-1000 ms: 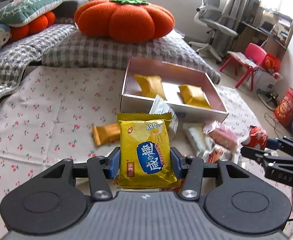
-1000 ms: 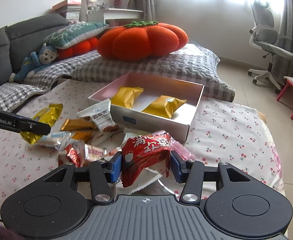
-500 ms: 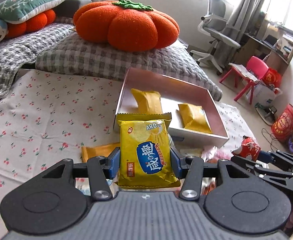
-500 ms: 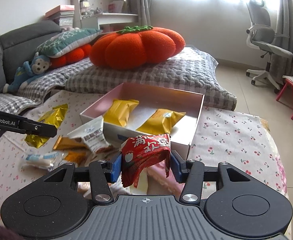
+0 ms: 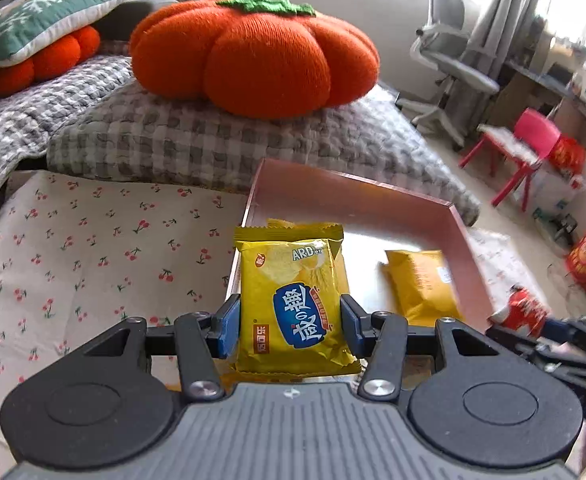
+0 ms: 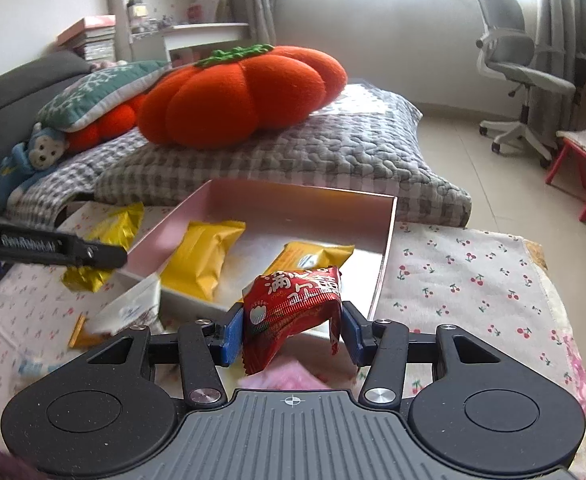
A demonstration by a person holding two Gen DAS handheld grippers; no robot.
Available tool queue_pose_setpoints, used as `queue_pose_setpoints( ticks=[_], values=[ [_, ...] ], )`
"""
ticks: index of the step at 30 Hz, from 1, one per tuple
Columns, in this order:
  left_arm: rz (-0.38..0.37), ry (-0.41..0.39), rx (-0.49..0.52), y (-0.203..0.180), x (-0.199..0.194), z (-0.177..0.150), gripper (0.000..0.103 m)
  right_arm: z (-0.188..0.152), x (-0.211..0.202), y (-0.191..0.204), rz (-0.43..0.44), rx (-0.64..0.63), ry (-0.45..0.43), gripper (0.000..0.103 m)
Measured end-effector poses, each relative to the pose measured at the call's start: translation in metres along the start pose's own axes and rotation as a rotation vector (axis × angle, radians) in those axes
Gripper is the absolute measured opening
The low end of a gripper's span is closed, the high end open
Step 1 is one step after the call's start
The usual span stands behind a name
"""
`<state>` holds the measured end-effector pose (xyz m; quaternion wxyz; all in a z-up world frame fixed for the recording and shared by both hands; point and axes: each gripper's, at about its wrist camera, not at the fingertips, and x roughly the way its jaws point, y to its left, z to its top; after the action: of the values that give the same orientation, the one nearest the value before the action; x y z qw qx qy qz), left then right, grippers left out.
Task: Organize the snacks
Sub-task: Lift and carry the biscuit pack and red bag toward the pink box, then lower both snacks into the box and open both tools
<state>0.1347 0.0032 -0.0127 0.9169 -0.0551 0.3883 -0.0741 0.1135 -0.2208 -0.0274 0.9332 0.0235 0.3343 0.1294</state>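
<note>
**Both grippers carry snack packets toward a pink box**

The left gripper has its jaws closed on an upright yellow chip packet, pinched at both side edges. Just beyond it sits the open pink box, resting on a cherry-print cloth. The packet hangs at the box's near left corner.

The right gripper has its jaws closed on a crumpled red snack packet, held at the box's near wall. Two yellow packets already lie flat inside, one left, one further right. More loose snacks, among them a white packet, lie on the cloth to the near left. The left gripper's arm crosses the left edge of this view.

A large orange pumpkin cushion rests on a grey checked quilt behind the box.

The step in hand seems to be placing both packets in the box. To do it well, each gripper probably should clear the near wall, move over bare floor inside the box, lower, and only then release. The yellow one suits the left side, the red one the free space at the near right. Keeping the two grippers apart avoids a collision, since they are near each other
</note>
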Motion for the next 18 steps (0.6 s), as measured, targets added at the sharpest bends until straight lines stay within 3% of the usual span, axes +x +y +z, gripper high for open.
queue_pose_setpoints(
  ticks=[6, 12, 18],
  values=[
    [0.041, 0.042, 0.044, -0.001, 0.024, 0.006, 0.047, 0.006, 0.028, -0.005, -0.061, 0.007, 0.066, 0.049],
    [0.03, 0.054, 0.1, -0.004, 0.039, 0.018, 0.047, 0.01, 0.051, -0.004, -0.08, -0.034, 0.088, 0.049],
    [-0.022, 0.062, 0.083, -0.01, 0.062, 0.026, 0.047, 0.018, 0.071, -0.005, -0.077, -0.037, 0.09, 0.049]
  ],
)
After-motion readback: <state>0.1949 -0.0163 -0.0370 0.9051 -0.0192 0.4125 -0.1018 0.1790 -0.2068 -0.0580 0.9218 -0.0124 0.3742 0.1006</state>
